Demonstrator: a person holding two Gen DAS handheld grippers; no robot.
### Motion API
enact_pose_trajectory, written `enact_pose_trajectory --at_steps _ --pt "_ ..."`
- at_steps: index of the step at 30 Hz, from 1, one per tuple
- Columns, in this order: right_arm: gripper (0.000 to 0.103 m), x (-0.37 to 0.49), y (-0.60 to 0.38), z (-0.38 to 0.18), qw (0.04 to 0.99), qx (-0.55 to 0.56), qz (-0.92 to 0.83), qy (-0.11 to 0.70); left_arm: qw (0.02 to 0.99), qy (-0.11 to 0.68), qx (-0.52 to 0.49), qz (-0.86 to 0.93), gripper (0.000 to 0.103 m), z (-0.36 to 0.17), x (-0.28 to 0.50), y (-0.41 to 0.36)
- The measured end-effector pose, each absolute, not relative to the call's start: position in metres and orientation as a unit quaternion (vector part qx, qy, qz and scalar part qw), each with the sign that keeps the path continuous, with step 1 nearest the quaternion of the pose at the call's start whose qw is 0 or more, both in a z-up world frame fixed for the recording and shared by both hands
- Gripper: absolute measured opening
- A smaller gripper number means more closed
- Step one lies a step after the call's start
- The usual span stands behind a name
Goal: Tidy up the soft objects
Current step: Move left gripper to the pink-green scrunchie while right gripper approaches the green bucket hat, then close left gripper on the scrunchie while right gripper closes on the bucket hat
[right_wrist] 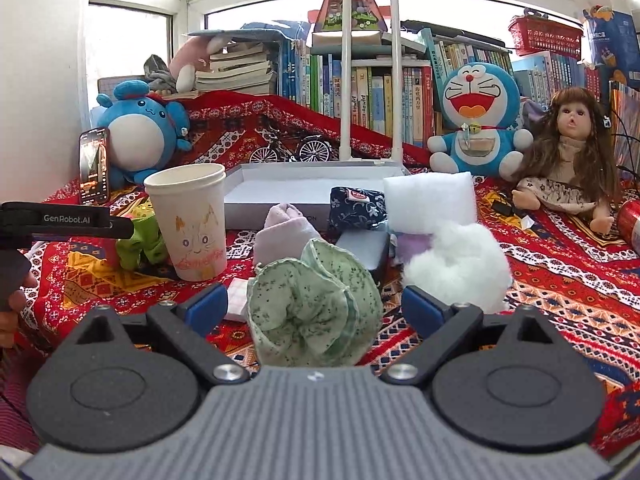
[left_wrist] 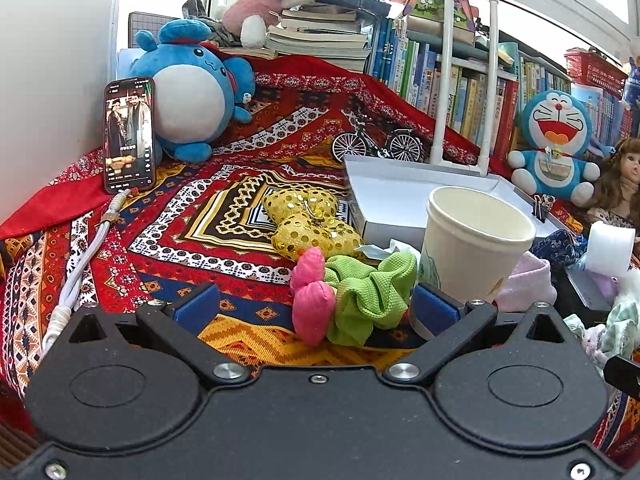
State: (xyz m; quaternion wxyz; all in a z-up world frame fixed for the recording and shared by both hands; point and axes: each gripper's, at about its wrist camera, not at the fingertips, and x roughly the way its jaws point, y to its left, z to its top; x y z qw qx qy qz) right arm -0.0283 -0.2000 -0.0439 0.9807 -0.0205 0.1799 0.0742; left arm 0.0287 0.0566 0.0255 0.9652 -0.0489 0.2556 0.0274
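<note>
Matt paper cup (right_wrist: pixel 191 222), sequined glossy yellow bow (left_wrist: pixel 314 222), waffle-textured green cloth scrunchie (left_wrist: pixel 370 296), fluffy white stuffing (right_wrist: pixel 460 262).

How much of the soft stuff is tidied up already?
Nothing looks put away yet: the white tray looks empty. Both claws are open. The right claw is around the pale green scrunchie, and the left claw faces the lime scrunchie and pink piece. The white stuffing, lilac cloth and gold bow still wait.

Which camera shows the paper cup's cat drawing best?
The right wrist view: the cup faces it, so the cat face shows whole. In the left wrist view the cup shows mostly its plain side, with only an edge of drawing.
</note>
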Motion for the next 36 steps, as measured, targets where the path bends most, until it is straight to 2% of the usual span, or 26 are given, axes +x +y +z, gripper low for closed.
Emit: enact_pose_trajectory --at_steps 18,24,27,30,32,35,36 --pt "0.094 -0.026 -0.206 -0.047 0.982 0.023 0.064 0.175 0.963 0.260 -0.065 0.028 0.102 0.018 0.044 0.059" --pt "0.090 -0.026 -0.204 -0.046 0.983 0.018 0.064 0.174 0.962 0.263 -0.073 0.027 0.097 0.015 0.050 0.061" --pt "0.086 -0.025 -0.204 -0.047 0.980 0.025 0.068 0.183 0.961 0.266 -0.072 0.023 0.088 0.014 0.052 0.059" --pt "0.079 -0.024 -0.203 -0.049 0.978 0.029 0.073 0.191 0.960 0.269 -0.077 0.010 0.071 0.015 0.053 0.058" --pt "0.074 -0.023 -0.202 -0.050 0.977 0.028 0.078 0.199 0.958 0.274 -0.086 -0.004 0.049 0.016 0.053 0.058" --pt "0.062 -0.021 -0.201 -0.051 0.973 0.033 0.084 0.213 0.959 0.272 -0.082 0.000 0.035 0.020 0.048 0.055" --pt "0.056 -0.021 -0.202 -0.051 0.971 0.041 0.090 0.218 0.960 0.270 -0.077 0.000 0.033 0.021 0.046 0.054"
